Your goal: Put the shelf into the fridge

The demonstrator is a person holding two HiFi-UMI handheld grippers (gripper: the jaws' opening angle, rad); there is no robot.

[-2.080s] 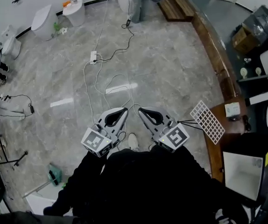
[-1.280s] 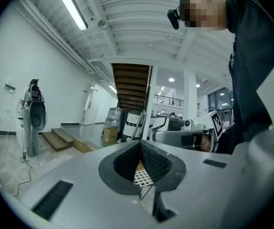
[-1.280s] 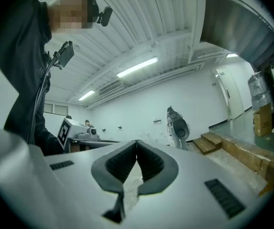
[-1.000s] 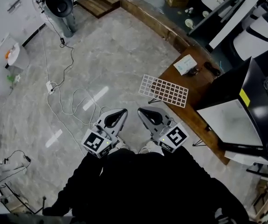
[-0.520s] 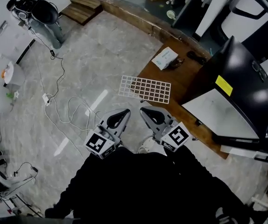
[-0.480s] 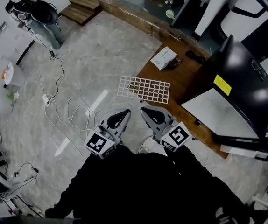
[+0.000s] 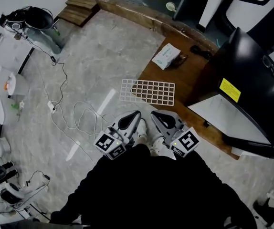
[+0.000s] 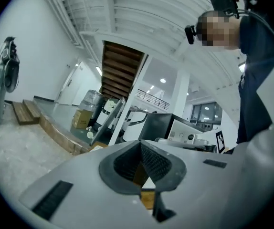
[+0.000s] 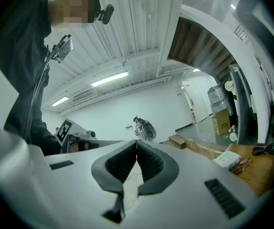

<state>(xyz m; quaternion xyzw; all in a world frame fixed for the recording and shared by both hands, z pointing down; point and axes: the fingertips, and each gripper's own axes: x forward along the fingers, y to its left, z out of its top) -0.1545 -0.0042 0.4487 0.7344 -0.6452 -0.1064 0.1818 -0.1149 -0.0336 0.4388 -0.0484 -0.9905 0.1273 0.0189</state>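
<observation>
The white wire shelf point(image 7: 147, 92) lies flat, half over the corner of a low wooden table point(image 7: 189, 82) and half over the floor. Right of it stands the black fridge point(image 7: 251, 75), with its pale inside point(image 7: 218, 114) facing the shelf. Both grippers are held close to the person's body, just short of the shelf. The left gripper point(image 7: 136, 114) is shut and empty, and so is the right gripper point(image 7: 154, 115). In the left gripper view the shut jaws point(image 8: 141, 150) point towards the fridge point(image 8: 158, 126). The right gripper view shows shut jaws point(image 9: 137, 152) with nothing between them.
A tissue packet point(image 7: 166, 56) and dark small items point(image 7: 201, 53) lie on the table. White cables point(image 7: 77, 120) and a power strip point(image 7: 52, 107) trail over the marble floor to the left. A wooden ledge point(image 7: 142, 17) and steps point(image 7: 82, 11) run along the back.
The head view has swung round: the shelf and fridge moved from the right edge to straight ahead and closer. Both grippers stay shut, and have drawn closer together.
</observation>
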